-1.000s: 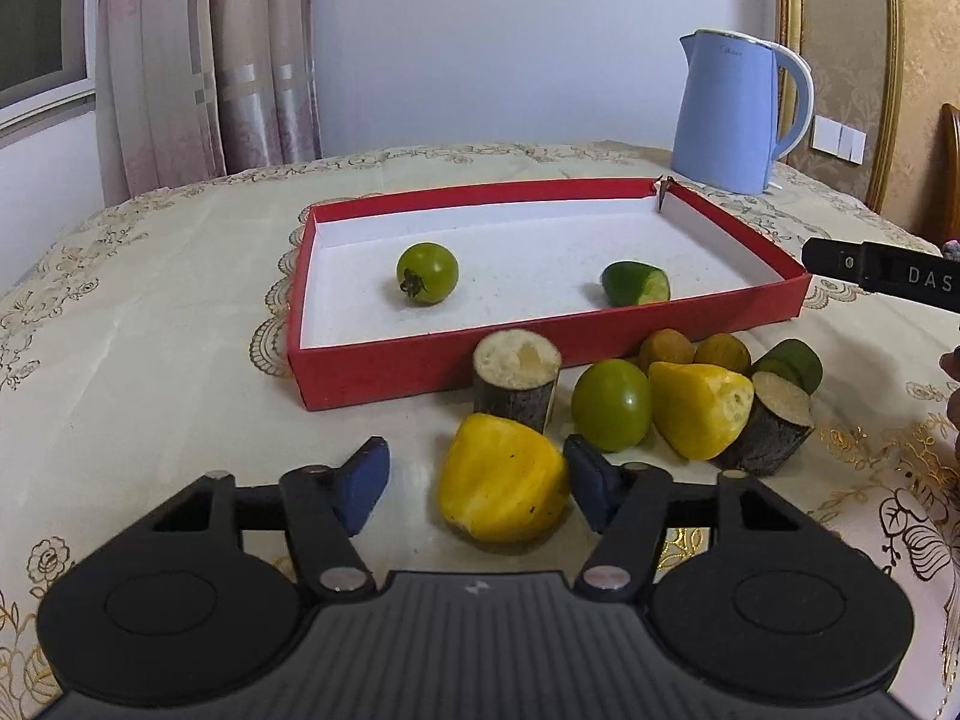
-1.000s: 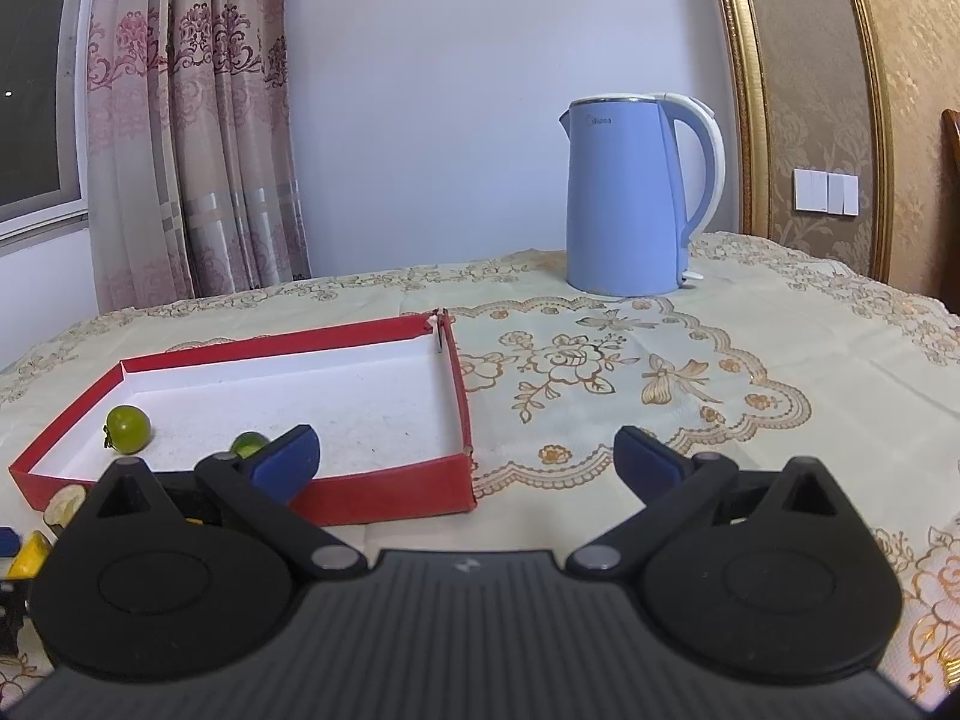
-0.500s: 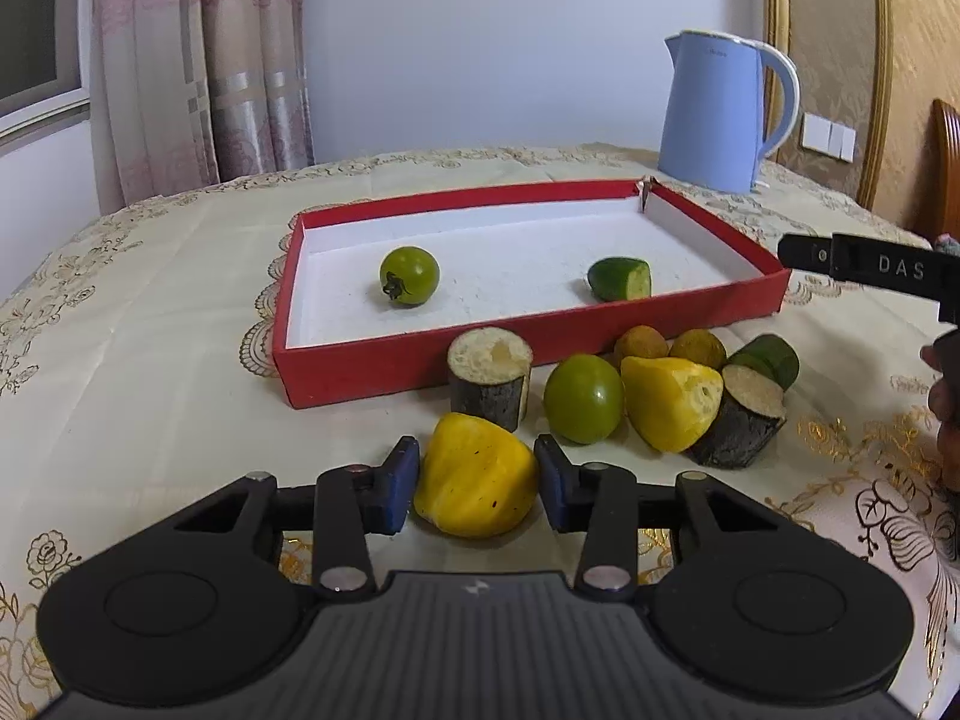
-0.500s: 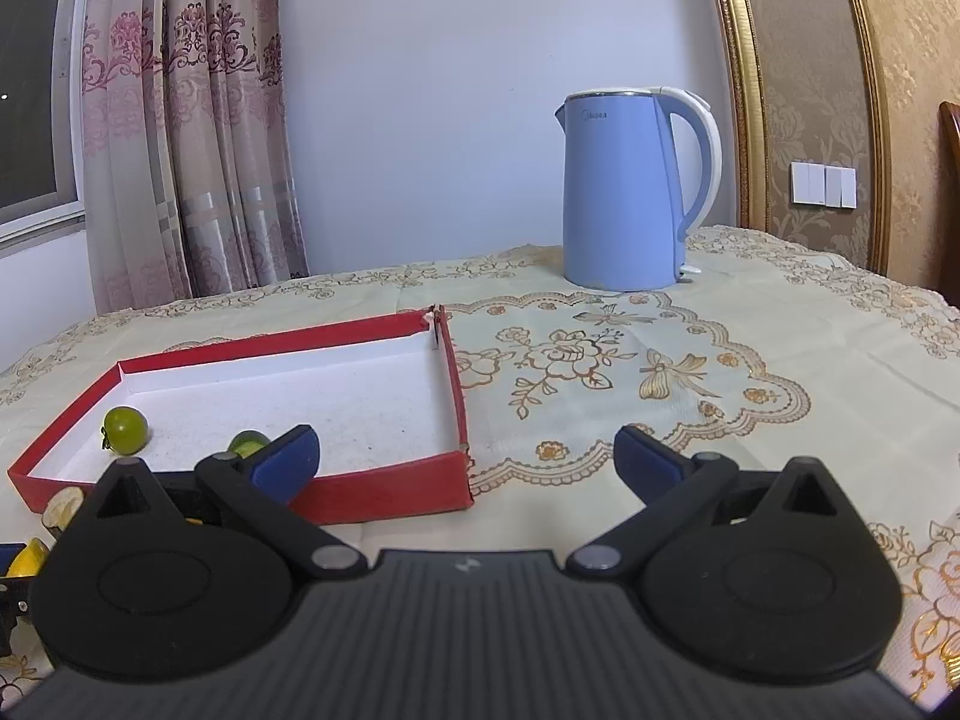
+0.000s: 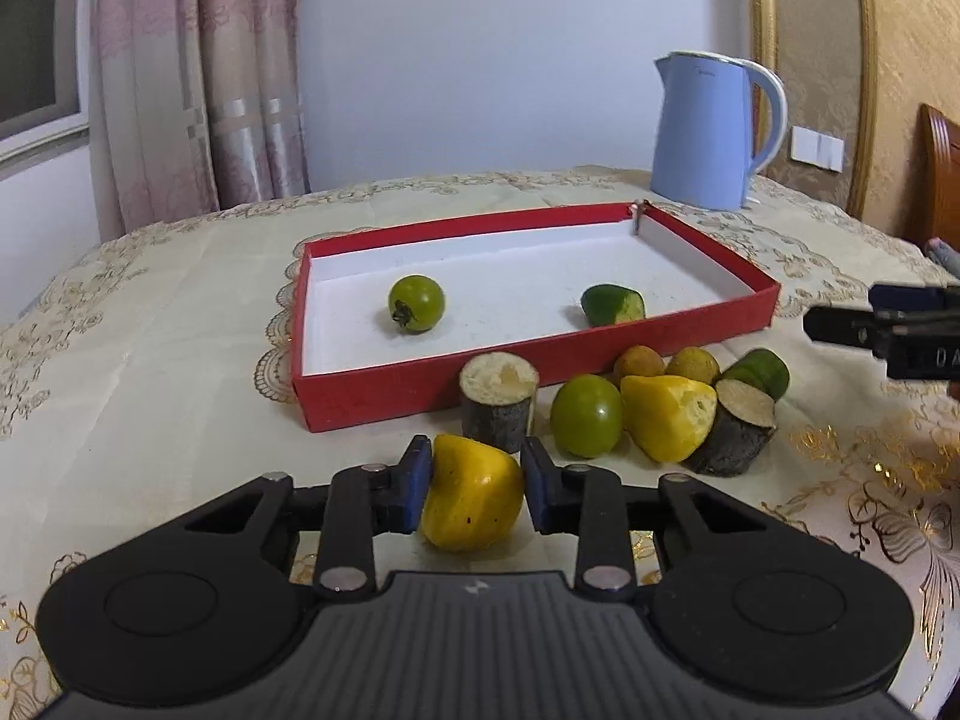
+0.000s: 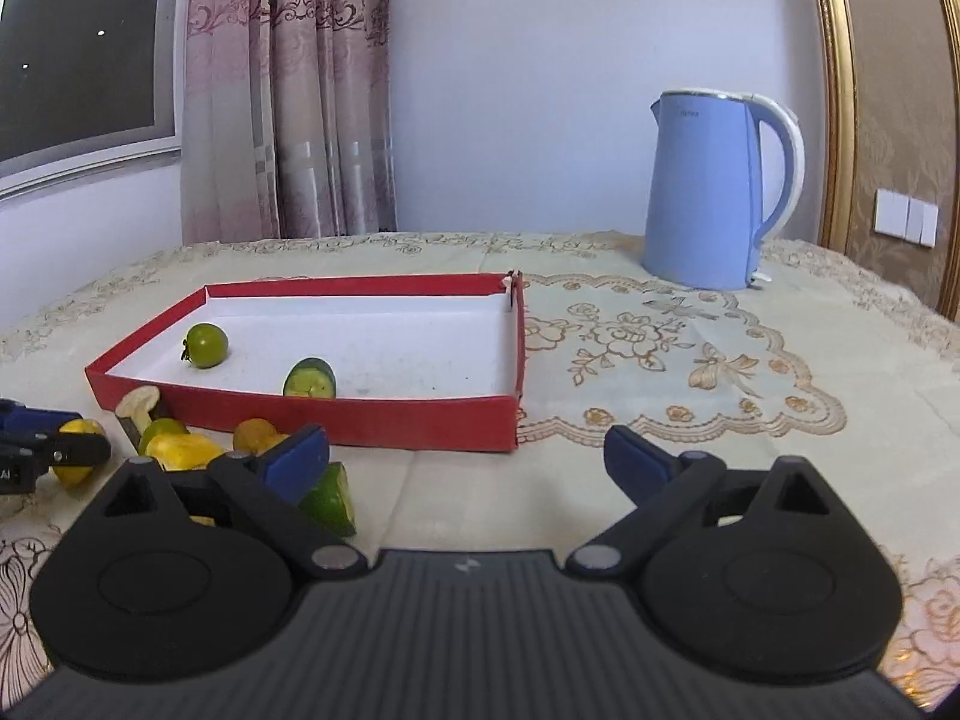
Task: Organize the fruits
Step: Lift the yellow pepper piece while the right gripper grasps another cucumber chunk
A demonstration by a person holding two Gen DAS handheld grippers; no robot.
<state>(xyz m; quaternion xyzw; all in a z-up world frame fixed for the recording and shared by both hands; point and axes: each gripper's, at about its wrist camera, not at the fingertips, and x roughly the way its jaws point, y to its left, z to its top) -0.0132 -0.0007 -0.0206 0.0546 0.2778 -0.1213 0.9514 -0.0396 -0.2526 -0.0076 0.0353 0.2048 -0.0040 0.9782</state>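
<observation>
Item: yellow fruit piece (image 5: 471, 501), on the surface just in front of the red tray (image 5: 744, 324), clamped between the jaws of the left gripper (image 5: 474, 492), likely for transfer to the tray.

Tray contents: green tomato (image 5: 416, 303), cut green piece (image 5: 612, 305).

Loose cluster (image 5: 660, 402) beside the tray front: unsorted.

Right gripper (image 6: 465, 468): jaws wide apart, empty, idle.

Obscured: the fruit's underside; cluster partly hidden in the right wrist view.

I saw a pale blue kettle (image 5: 708, 132) standing at the far right of the table, on a cream tablecloth (image 6: 690, 360) patterned with gold flowers. Pink curtains (image 6: 288, 90) hung at the far left beside a dark window (image 6: 78, 42). White wall switches (image 6: 906, 217) sat far right.
</observation>
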